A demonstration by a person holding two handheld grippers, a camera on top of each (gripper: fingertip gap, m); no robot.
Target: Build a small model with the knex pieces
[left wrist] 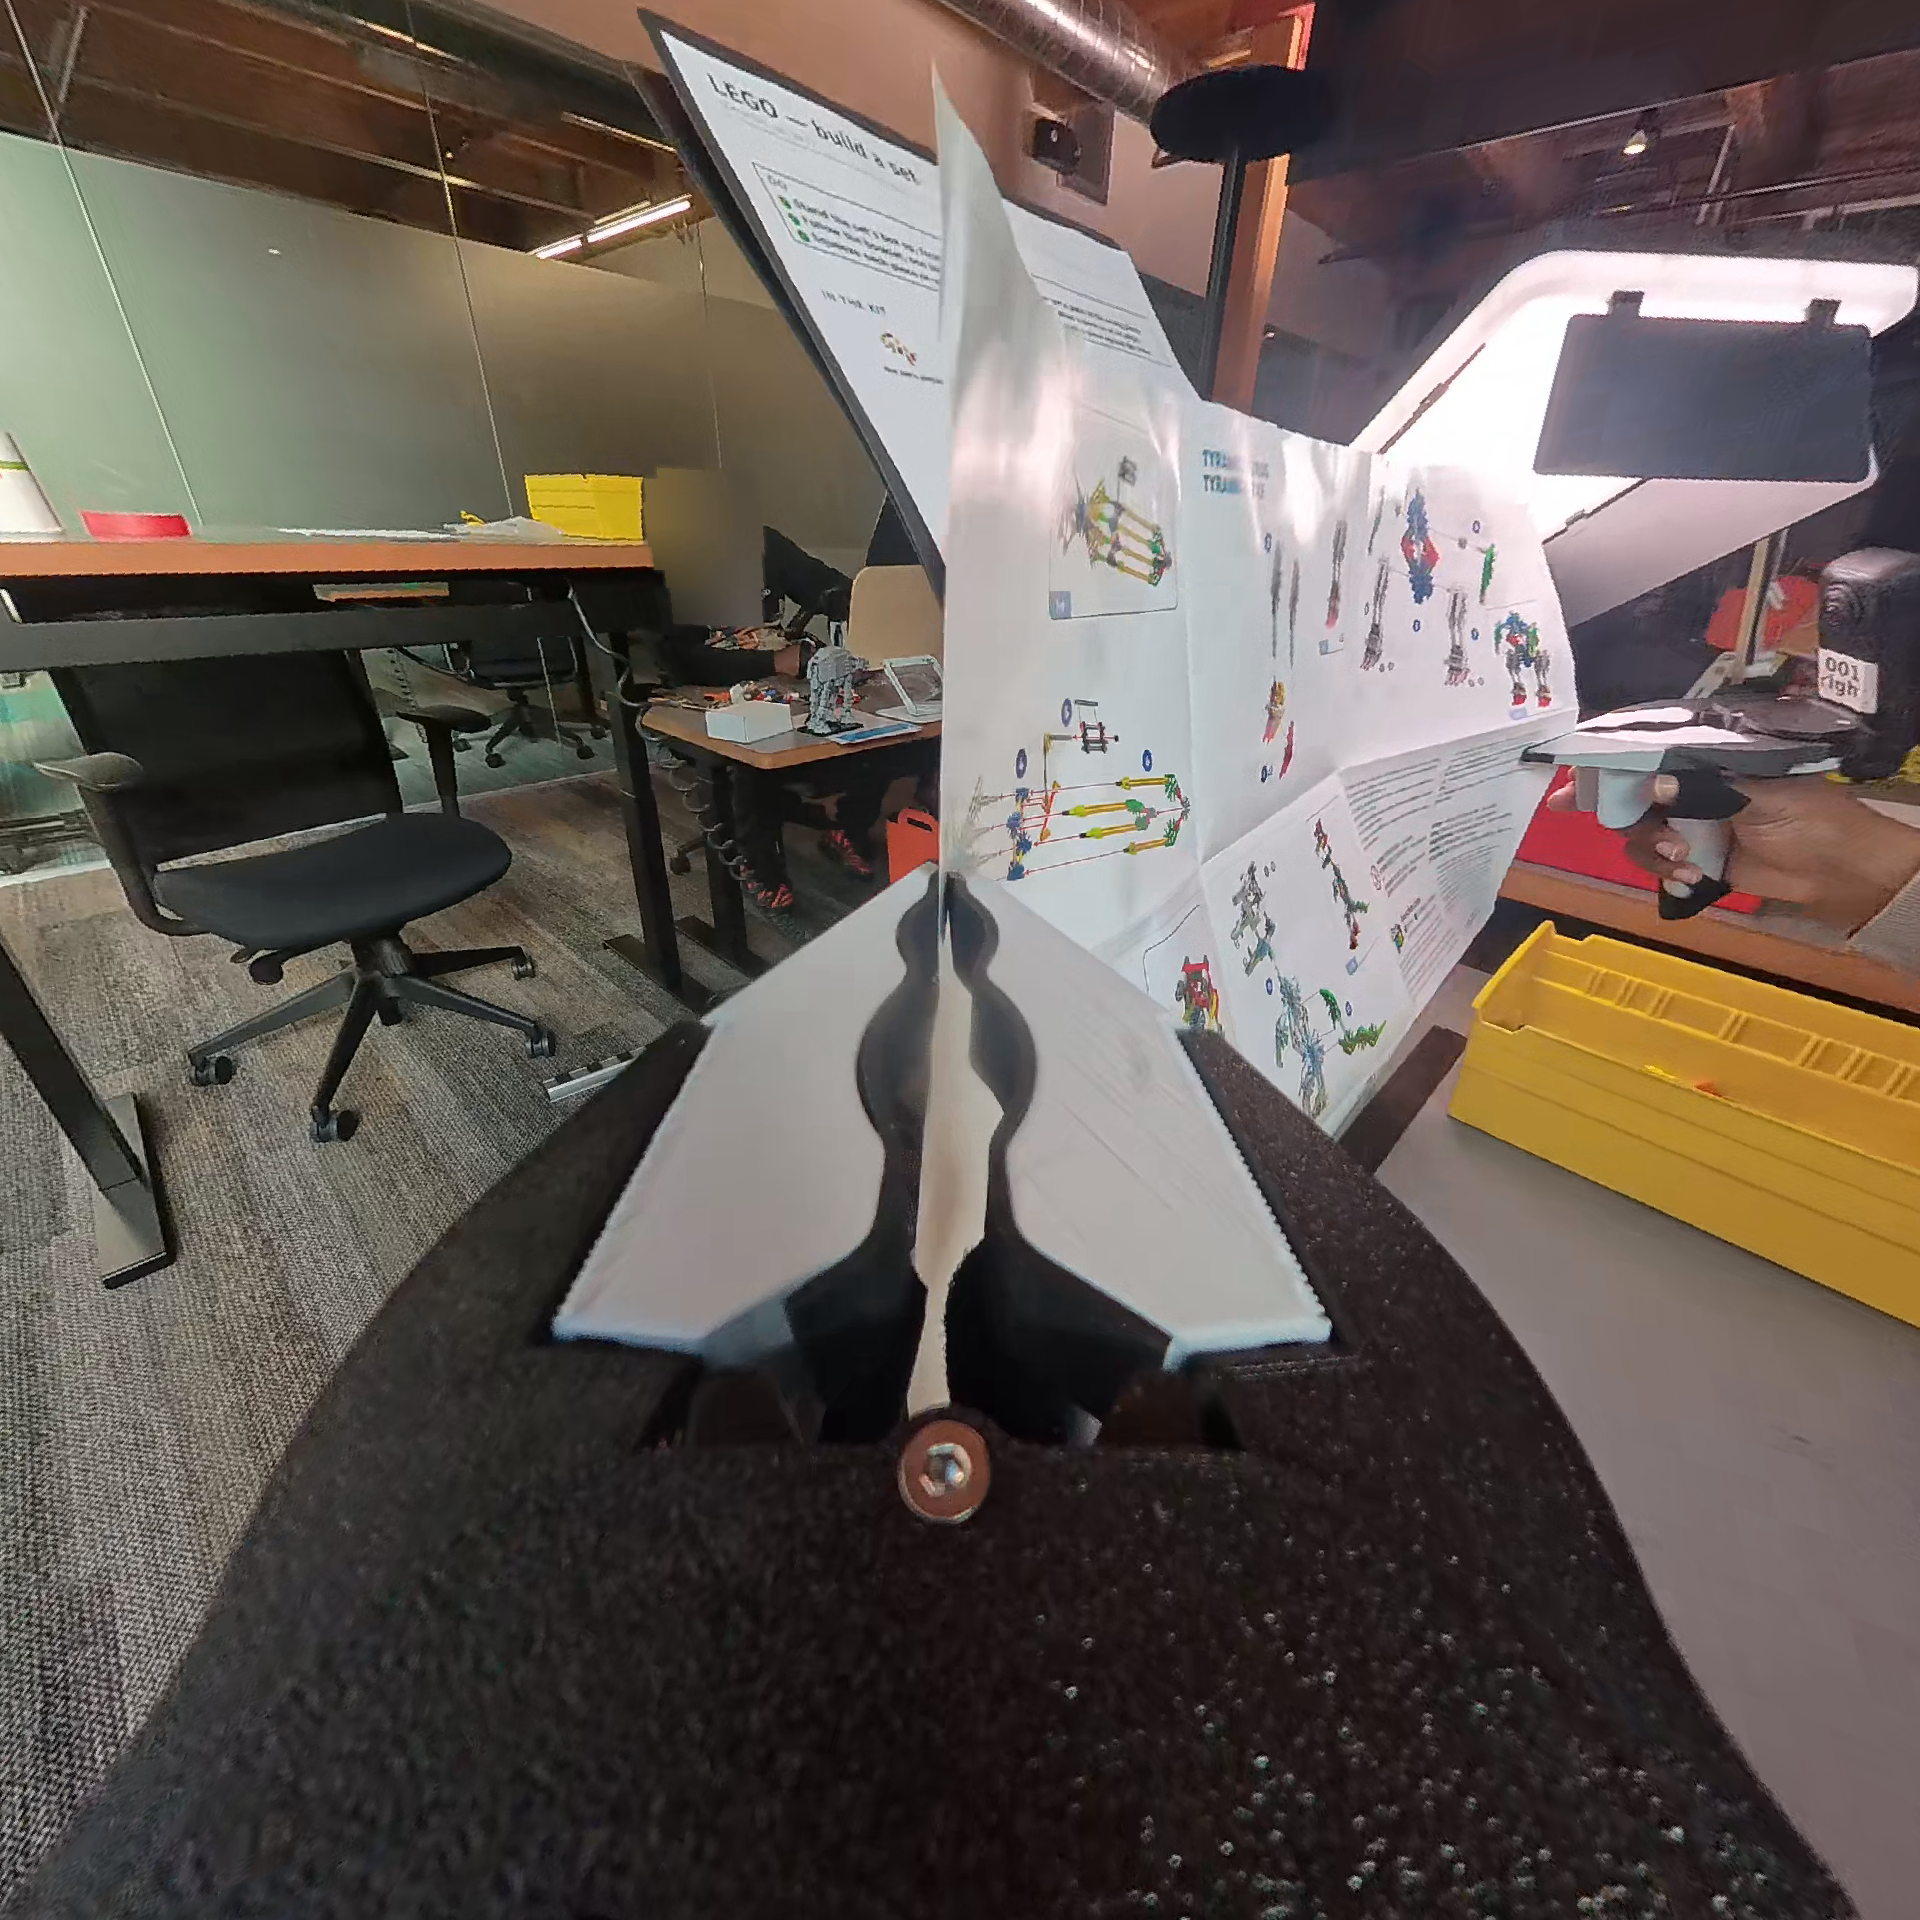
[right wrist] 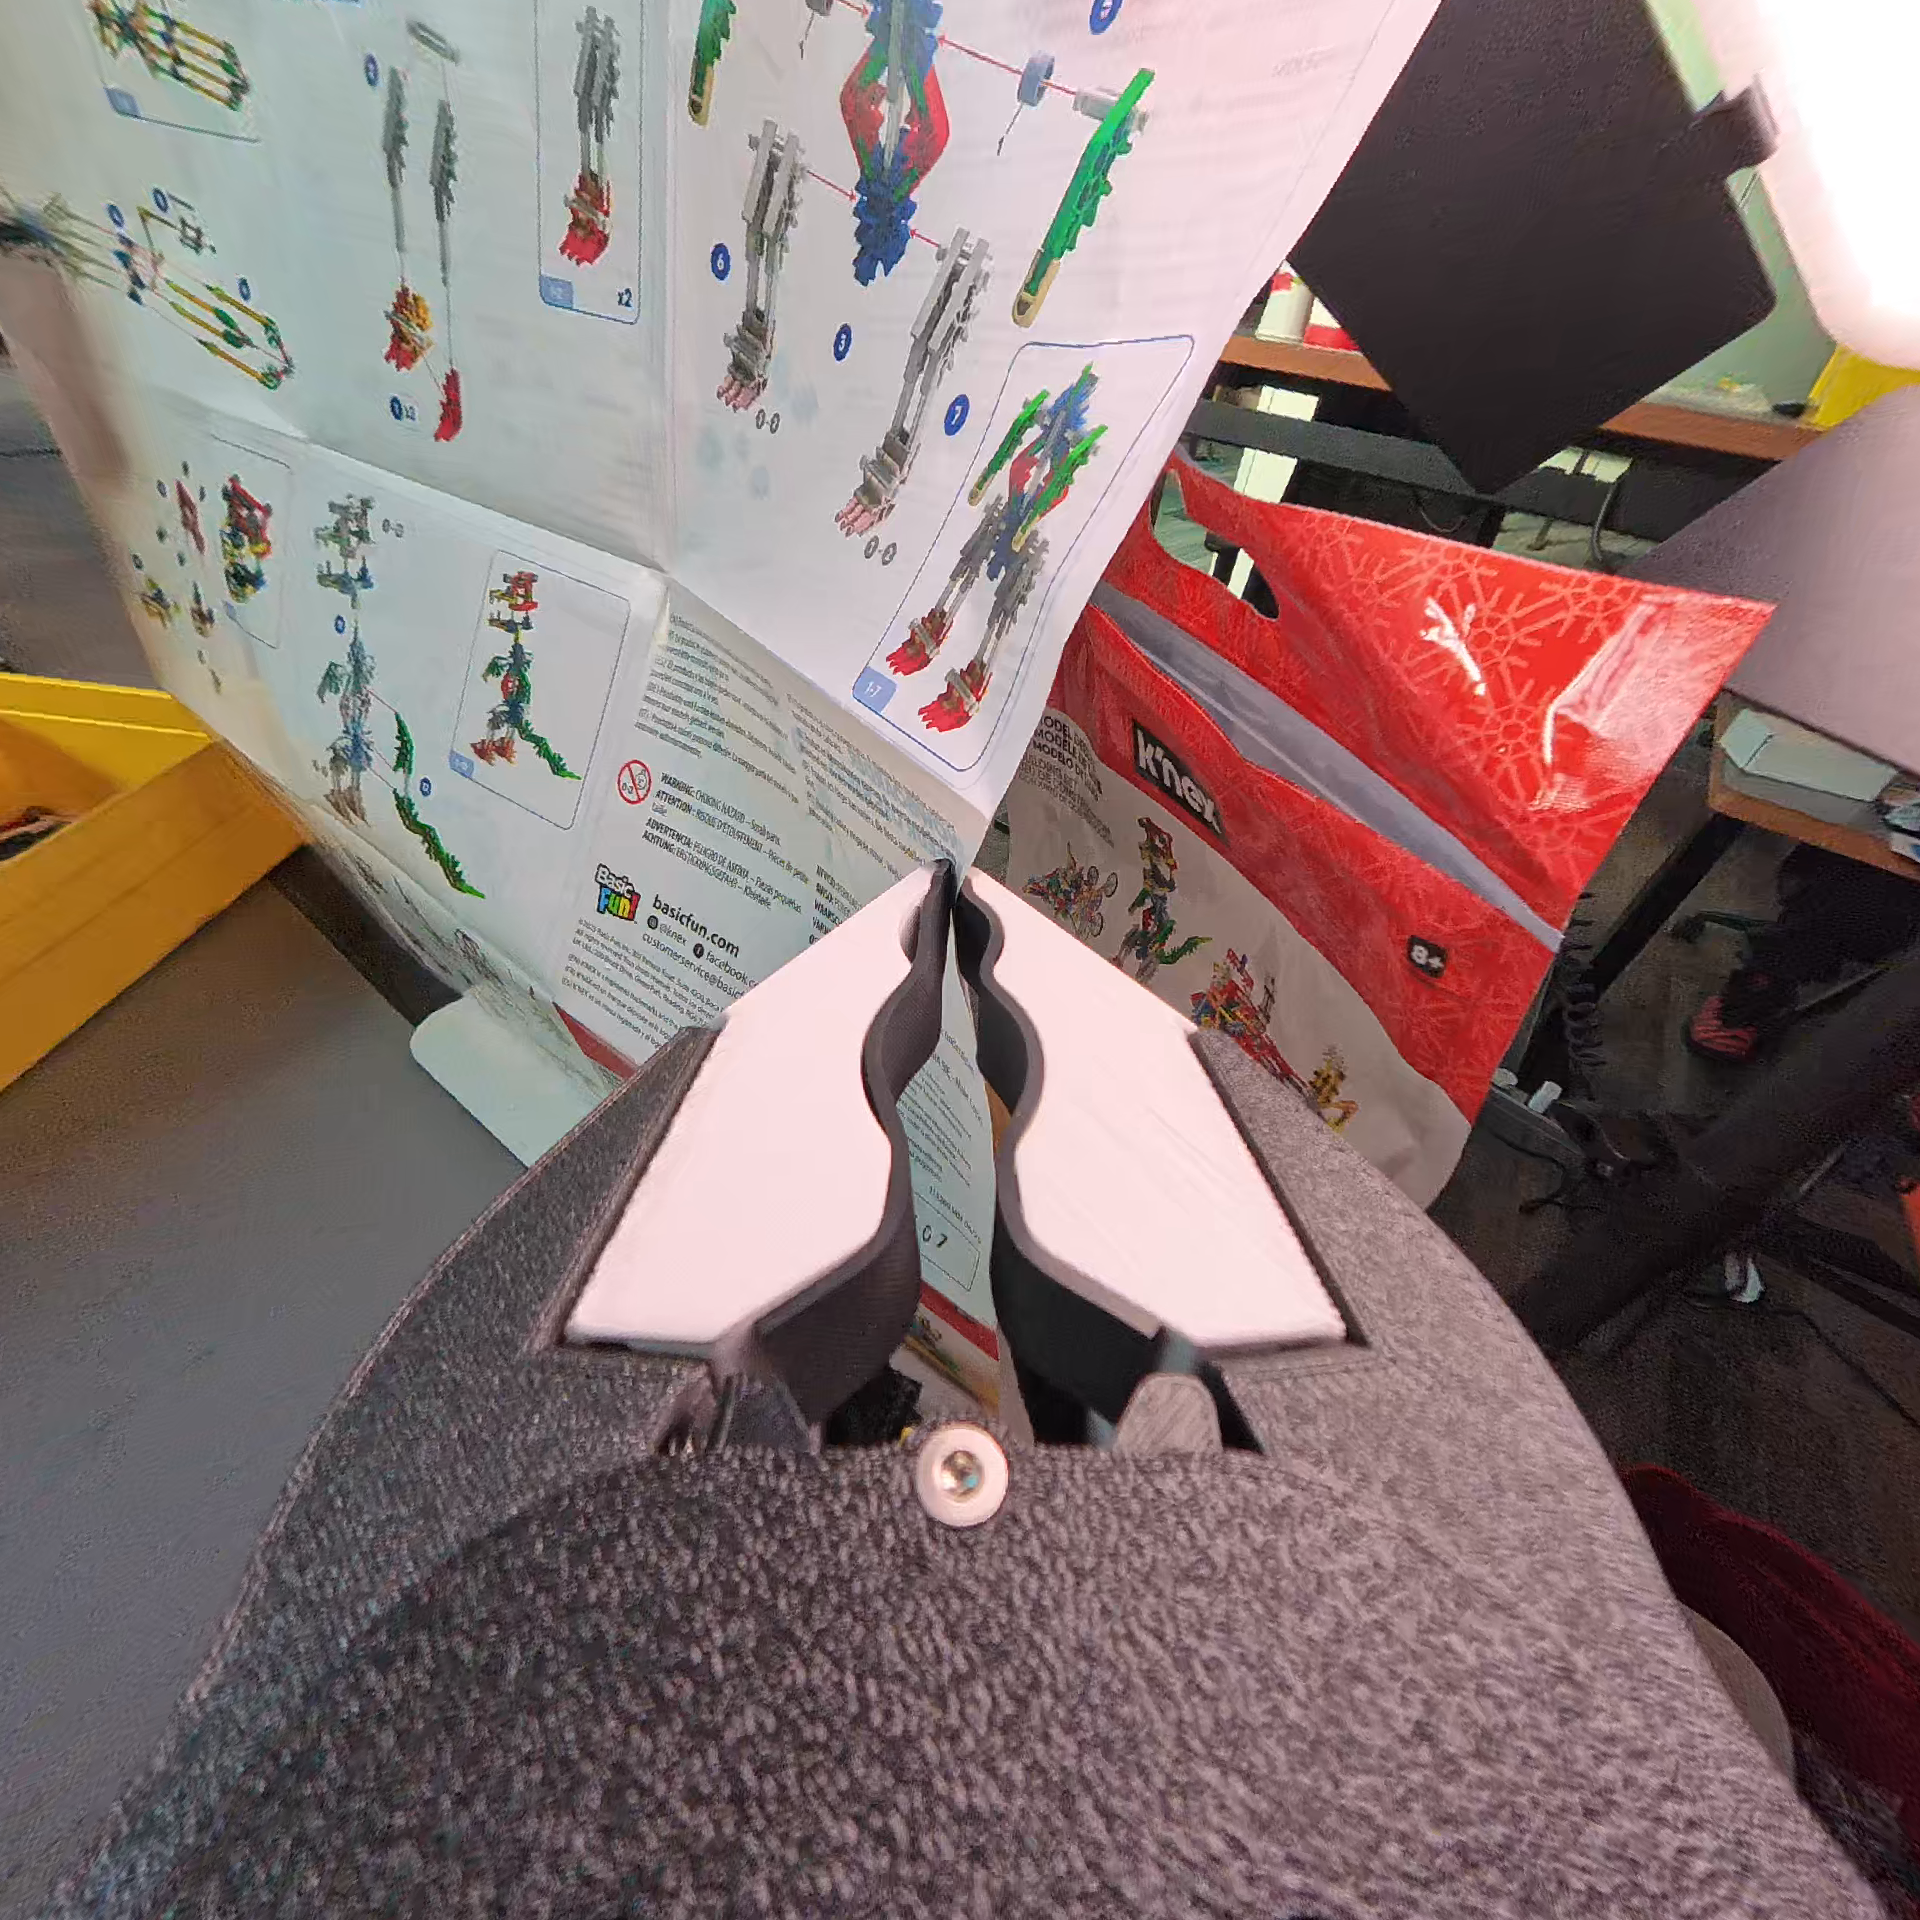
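Observation:
A large unfolded instruction sheet (left wrist: 1299,644) with coloured building diagrams is held up in the air between both grippers. My left gripper (left wrist: 948,883) is shut on the sheet's left edge, which runs edge-on between its white fingers (left wrist: 790,1122). My right gripper (right wrist: 951,873) is shut on the sheet's (right wrist: 582,436) lower right corner. The right gripper also shows far right in the left wrist view (left wrist: 1662,769), held by a hand. A red and white toy bag (right wrist: 1351,748) stands behind the sheet.
A yellow compartment tray (left wrist: 1704,1101) sits on the grey table (left wrist: 1662,1455) and shows in the right wrist view (right wrist: 125,831). A standing instruction card (left wrist: 831,239) and a lit lamp panel (left wrist: 1704,395) are behind. An office chair (left wrist: 332,894) and desks stand on the left. Some 50 cm of space lies between my two pairs of fingers.

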